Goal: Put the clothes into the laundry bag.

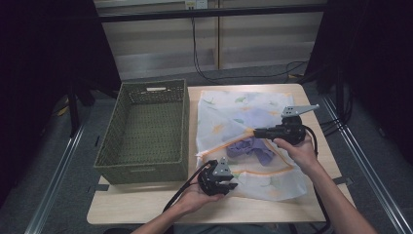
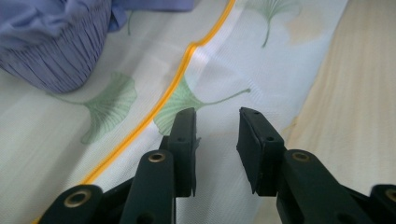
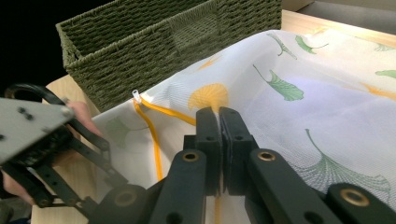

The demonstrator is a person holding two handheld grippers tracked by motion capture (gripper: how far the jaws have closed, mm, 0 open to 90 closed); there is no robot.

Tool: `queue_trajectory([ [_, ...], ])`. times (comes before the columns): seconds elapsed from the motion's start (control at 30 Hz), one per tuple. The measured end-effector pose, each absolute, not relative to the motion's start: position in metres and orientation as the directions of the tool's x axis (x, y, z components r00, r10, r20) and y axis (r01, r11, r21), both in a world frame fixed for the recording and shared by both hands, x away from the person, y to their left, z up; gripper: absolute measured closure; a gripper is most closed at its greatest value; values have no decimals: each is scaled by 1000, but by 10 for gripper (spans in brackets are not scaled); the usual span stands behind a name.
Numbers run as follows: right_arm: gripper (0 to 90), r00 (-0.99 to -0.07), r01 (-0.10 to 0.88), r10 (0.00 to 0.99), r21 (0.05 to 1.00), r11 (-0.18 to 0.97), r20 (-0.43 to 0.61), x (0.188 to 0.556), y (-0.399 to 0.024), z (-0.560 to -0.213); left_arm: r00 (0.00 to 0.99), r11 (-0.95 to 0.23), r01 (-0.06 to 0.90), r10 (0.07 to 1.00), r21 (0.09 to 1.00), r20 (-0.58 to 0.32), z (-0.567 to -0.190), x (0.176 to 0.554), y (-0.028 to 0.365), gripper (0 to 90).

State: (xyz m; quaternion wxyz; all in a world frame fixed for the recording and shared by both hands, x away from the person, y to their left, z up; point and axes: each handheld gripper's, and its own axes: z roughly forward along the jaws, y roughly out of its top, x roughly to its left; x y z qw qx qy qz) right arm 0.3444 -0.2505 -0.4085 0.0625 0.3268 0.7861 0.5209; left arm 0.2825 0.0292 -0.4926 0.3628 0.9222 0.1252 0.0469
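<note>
Right gripper (image 3: pixel 219 119) jaws pressed together on mesh bag (image 3: pixel 327 107) edge by orange zipper (image 3: pixel 156 140). Woven basket (image 3: pixel 154 51) far behind. Left gripper (image 3: pixel 42 154) near left, jaws unclear.

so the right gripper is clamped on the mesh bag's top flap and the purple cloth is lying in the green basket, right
Not quite. The purple cloth lies in the mesh bag, not the green basket, as the high view shows. The right gripper is indeed clamped on the flap.
</note>
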Motion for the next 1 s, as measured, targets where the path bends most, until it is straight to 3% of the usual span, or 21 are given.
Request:
queue_trajectory([
  [0.17,878,-785,435,575,865,249,229,341,-251,-403,945,-677,257,327,690,-31,-496,282,19,683],
  [1.0,875,-830,421,522,835,354,197,306,-229,-402,938,-655,255,348,711,-15,-499,276,10,663],
])
